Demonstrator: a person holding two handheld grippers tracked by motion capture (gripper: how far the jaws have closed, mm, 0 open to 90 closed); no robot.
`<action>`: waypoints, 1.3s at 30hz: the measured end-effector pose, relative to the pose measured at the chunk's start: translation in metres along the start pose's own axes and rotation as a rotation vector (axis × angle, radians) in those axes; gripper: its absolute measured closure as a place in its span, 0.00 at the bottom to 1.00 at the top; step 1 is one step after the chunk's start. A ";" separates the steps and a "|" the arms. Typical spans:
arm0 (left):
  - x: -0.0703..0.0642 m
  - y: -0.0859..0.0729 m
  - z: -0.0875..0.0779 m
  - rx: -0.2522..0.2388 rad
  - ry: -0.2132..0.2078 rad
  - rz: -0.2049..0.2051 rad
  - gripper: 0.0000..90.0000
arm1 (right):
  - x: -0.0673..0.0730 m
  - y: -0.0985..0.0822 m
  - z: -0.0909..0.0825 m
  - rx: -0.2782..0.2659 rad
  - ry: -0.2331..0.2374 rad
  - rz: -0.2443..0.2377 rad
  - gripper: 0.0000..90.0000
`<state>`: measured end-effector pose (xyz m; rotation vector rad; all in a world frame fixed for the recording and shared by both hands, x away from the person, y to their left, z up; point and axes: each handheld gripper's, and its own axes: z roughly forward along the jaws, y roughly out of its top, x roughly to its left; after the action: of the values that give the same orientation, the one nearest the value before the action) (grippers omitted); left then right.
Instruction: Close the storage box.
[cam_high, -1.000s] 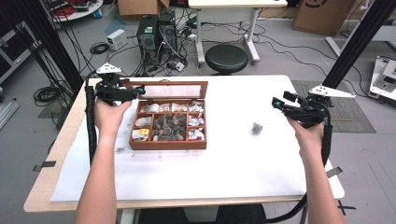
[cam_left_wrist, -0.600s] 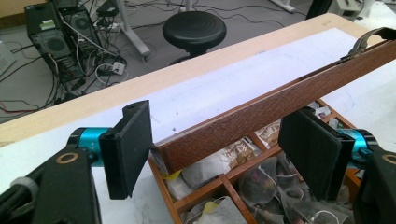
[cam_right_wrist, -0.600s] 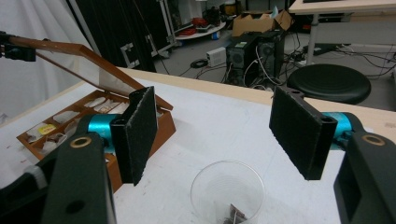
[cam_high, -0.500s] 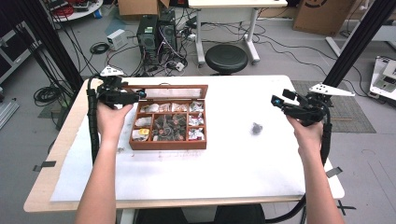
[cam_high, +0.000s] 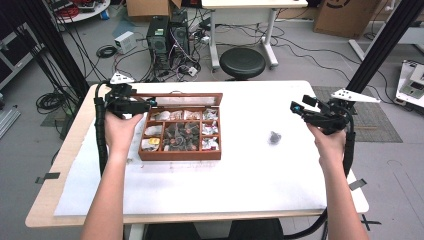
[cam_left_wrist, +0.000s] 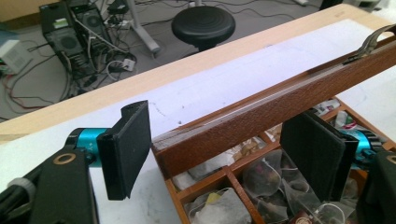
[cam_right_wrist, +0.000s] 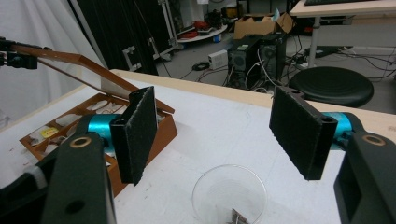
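A wooden compartment box (cam_high: 180, 156) of tea bags sits left of the table's middle with its lid (cam_high: 185, 99) half raised. My left gripper (cam_high: 148, 104) is at the lid's left front corner. In the left gripper view the lid's edge (cam_left_wrist: 280, 102) runs between the jaws of my left gripper (cam_left_wrist: 219, 154). Those jaws have just been opening, and both pads stand off the wood. My right gripper (cam_high: 299, 103) hovers open at the table's right. Just ahead of my right gripper (cam_right_wrist: 219, 130) and below it stands a small clear cup (cam_right_wrist: 229, 196) holding a tea bag.
The cup (cam_high: 274, 137) stands alone on the white sheet between box and right hand. Off the table's far edge are a black stool (cam_high: 243, 62), computer towers (cam_high: 167, 32) and loose cables on the floor. A box (cam_right_wrist: 163, 130) wall faces the right gripper.
The left hand has shifted slightly at the lid's corner, and the lid stays raised. The right gripper has kept still.
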<state>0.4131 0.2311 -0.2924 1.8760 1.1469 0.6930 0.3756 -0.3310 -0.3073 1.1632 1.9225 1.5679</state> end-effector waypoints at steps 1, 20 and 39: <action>0.000 0.000 0.000 0.002 -0.004 -0.001 0.28 | 0.000 0.000 0.000 0.001 0.001 -0.001 0.36; 0.000 0.001 -0.006 -0.021 0.009 -0.128 0.27 | 0.000 0.000 -0.001 -0.008 0.004 0.005 0.36; 0.000 -0.027 -0.013 -0.063 -0.062 -0.286 0.27 | 0.003 0.002 0.001 -0.012 0.009 -0.003 0.36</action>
<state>0.3911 0.2425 -0.3086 1.6270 1.3047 0.5003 0.3752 -0.3278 -0.3052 1.1493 1.9171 1.5837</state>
